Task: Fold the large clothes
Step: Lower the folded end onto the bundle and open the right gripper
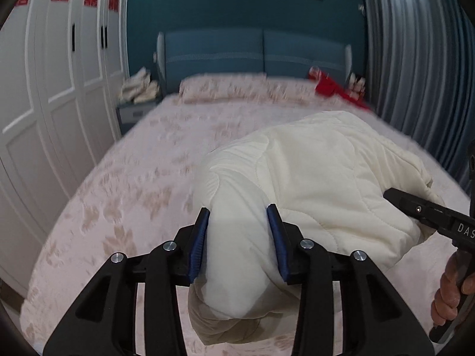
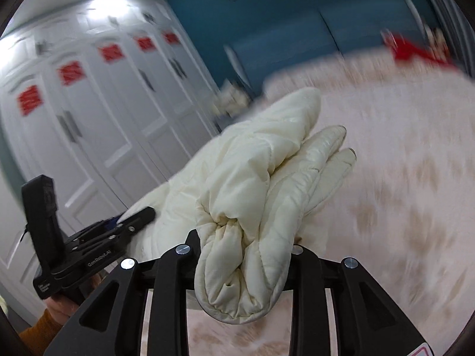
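Item: cream quilted jacket, bunched and lifted over the pink patterned bed
Left gripper: I have it clamped on a thick fold, blue pads pressing the cloth on both sides
Right gripper: I hold a rolled wad of the same jacket; the fingertips are buried under the cloth, so I judge it gripped
Lie of garment: it runs forward from both sets of fingers toward the headboard, long axis roughly along the bed
Span: the bulk hangs between my two hands, the right end in stacked layers
Nearer hand: neither; both hold the near edge
Writing, left view: "DAS" on the right tool, cut off
Writing, right view: "GenRobot.AI", as far as I can read, on the left tool; the small label below is unreadable
Wardrobe: red paper cut-outs, characters blurred
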`<state>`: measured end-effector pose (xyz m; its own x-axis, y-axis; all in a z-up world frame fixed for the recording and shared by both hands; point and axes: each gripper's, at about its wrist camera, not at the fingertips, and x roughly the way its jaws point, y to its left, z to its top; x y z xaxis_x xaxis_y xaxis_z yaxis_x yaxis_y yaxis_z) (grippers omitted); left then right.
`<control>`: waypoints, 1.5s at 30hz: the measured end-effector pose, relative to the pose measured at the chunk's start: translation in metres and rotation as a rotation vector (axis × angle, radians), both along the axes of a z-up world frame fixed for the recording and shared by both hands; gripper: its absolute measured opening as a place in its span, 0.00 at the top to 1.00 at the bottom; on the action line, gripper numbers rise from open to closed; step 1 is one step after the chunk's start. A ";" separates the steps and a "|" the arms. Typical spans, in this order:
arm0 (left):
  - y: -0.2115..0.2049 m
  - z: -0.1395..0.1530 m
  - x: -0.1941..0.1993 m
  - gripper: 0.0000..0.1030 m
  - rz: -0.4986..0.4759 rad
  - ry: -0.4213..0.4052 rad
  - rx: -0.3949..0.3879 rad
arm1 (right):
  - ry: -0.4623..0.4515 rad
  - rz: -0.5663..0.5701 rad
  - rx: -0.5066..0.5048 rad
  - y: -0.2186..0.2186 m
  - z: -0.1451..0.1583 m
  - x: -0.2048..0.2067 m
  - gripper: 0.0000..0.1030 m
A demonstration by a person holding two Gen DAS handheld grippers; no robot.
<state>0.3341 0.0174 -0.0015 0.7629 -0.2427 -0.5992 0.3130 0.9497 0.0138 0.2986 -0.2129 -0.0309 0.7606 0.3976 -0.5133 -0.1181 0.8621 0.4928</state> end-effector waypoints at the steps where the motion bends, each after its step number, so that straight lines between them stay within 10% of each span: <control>1: -0.003 -0.027 0.007 0.63 0.005 0.045 0.035 | 0.079 -0.004 0.006 0.000 -0.029 0.007 0.73; 6: -0.008 -0.094 -0.002 0.60 0.030 0.174 0.194 | 0.280 -0.001 0.094 -0.008 -0.112 -0.011 0.49; 13: 0.006 -0.065 -0.031 0.50 0.132 0.313 0.163 | 0.317 -0.107 -0.034 -0.017 -0.055 -0.057 0.41; 20: 0.004 -0.048 -0.046 0.50 0.201 0.345 0.122 | 0.259 -0.078 -0.273 0.023 0.004 -0.057 0.97; 29: -0.002 -0.074 -0.028 0.50 0.248 0.450 0.097 | 0.412 -0.047 -0.455 0.062 -0.038 -0.027 1.00; 45: -0.019 -0.114 -0.027 0.37 0.278 0.450 0.185 | 0.552 -0.060 -0.389 0.054 -0.113 -0.009 1.00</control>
<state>0.3066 -0.0012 -0.1160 0.4423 0.0711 -0.8940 0.0647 0.9917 0.1108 0.2893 -0.1592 -0.1439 0.3607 0.0709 -0.9300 0.1151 0.9861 0.1199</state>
